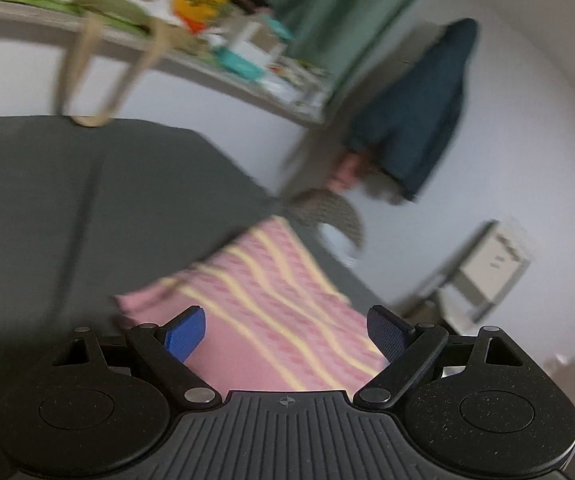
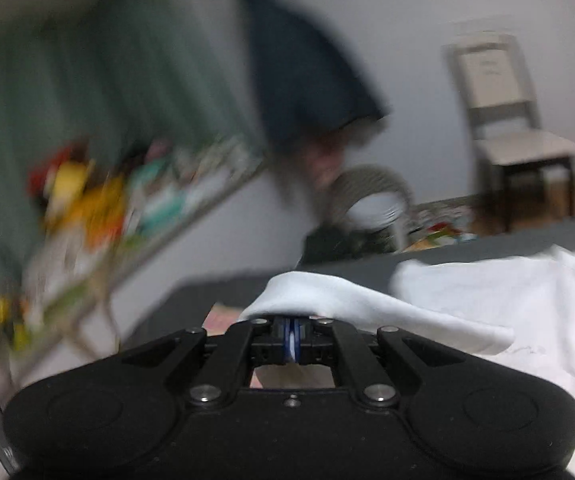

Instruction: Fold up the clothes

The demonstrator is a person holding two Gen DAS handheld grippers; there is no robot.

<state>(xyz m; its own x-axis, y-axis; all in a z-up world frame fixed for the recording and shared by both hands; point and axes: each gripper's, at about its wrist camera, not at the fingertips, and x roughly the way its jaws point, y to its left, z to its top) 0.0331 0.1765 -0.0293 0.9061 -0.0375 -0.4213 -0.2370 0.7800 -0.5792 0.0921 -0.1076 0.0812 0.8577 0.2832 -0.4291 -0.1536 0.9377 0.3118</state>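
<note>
My right claw (image 2: 292, 340) is clamped on an edge of the white cotton garment (image 2: 487, 300), which lies on the dark grey bed (image 2: 527, 240). My left claw (image 1: 285, 332) gapes empty over the pink yellow-striped folded cloth (image 1: 271, 304). Best to lift slowly, keep the edge taut, and lay it square.

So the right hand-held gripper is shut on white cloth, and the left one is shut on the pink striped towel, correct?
Not quite. The left hand-held gripper is open, its blue pads spread apart over the pink striped towel, as the left wrist view shows. The right hand-held gripper is indeed shut on white cloth.
</note>
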